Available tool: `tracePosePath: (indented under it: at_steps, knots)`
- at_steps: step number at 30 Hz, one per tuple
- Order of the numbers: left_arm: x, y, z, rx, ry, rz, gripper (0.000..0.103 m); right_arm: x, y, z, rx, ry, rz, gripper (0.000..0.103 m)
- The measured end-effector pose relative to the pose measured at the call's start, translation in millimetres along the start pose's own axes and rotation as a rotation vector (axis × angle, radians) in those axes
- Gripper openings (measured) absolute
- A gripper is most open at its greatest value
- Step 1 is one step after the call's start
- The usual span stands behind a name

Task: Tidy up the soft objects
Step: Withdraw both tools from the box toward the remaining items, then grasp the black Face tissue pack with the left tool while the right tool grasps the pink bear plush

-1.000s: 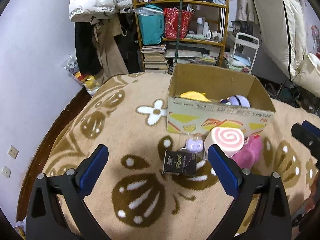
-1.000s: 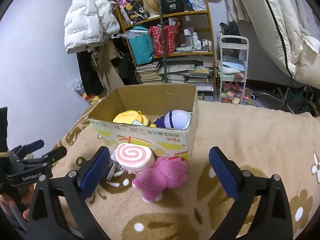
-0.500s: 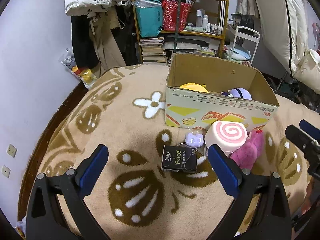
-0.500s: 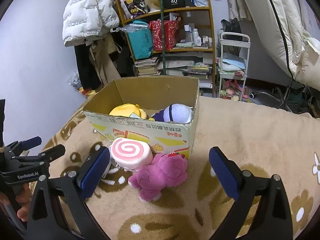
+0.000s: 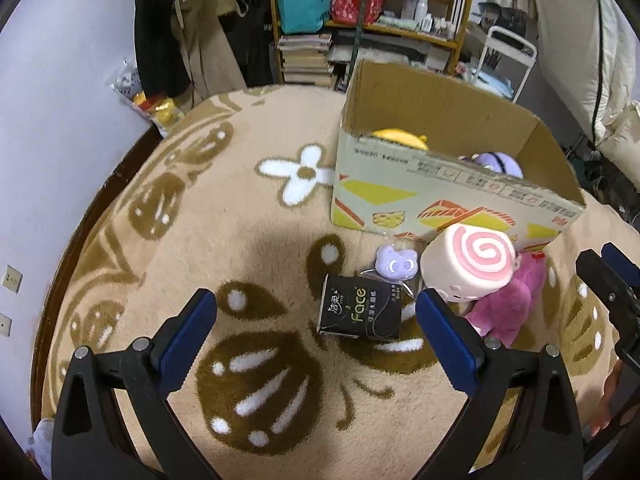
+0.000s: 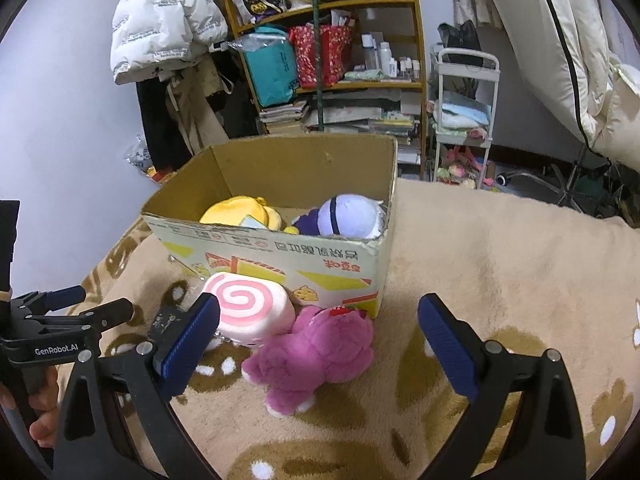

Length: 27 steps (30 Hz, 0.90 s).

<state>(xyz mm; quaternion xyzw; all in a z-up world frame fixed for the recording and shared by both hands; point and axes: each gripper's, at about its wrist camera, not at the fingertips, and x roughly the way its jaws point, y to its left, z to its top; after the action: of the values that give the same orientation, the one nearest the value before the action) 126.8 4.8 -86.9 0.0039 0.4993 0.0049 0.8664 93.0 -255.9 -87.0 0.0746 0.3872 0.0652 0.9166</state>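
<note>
**Both grippers released above the blanket, toys waiting by the box**

Your left gripper (image 5: 316,328) hangs released, jaws spread wide, nothing between them. Just beyond its fingers lies a black tissue pack (image 5: 360,312) flat on the tan flowered blanket (image 5: 224,216). Right of the pack sits a small purple plush (image 5: 396,264), and further right the pink swirl roll plush (image 5: 470,262) leans against the near wall of the cardboard box (image 5: 452,196).

Your right gripper (image 6: 318,332) is released too, jaws wide apart and empty. Between and just beyond them the pink bear plush (image 6: 316,350) lies on the blanket, touching the swirl roll on its left and pressed up to the box's near right corner.

Inside the box you already have a yellow plush (image 6: 240,214) on the left and a white-and-purple plush (image 6: 352,216) on the right, side by side. Far behind stands a crowded shelf (image 6: 332,40).
</note>
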Motion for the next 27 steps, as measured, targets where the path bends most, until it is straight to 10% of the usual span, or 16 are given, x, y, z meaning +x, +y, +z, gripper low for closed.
tracePosePath:
  at_steps: [27]
  knots:
    - [74, -18, -8, 0.021, 0.206, 0.009, 0.099, 67, -28, -16, 0.105, 0.19, -0.081, 0.103]
